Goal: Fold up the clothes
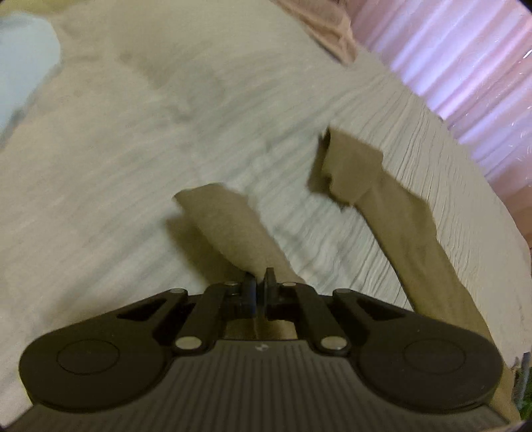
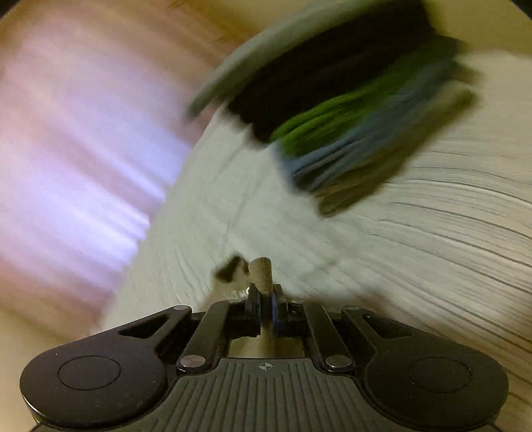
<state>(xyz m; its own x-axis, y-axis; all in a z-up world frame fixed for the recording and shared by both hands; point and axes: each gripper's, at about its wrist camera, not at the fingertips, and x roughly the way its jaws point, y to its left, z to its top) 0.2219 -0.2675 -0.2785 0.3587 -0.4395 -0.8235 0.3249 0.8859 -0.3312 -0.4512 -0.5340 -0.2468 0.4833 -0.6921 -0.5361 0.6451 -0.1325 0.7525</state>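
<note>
A tan garment (image 1: 226,226) lies on a white ribbed bedcover (image 1: 133,166) in the left wrist view. One strip of it runs into my left gripper (image 1: 260,277), which is shut on the cloth. A second tan strip (image 1: 399,226) stretches along the bed's right edge. The right wrist view is heavily blurred. There my right gripper (image 2: 265,294) is shut on a small end of tan cloth (image 2: 262,270) that sticks up between its fingers. A small black and white patch (image 2: 231,269) sits just left of that end; what it is cannot be told.
A blurred stack of folded clothes (image 2: 349,116) in grey, black, green and blue rests on the bedcover (image 2: 432,266) ahead of my right gripper. Pink curtains (image 1: 465,66) hang past the bed's edge. A pale blue item (image 1: 23,59) and a pinkish cloth (image 1: 326,26) lie far off.
</note>
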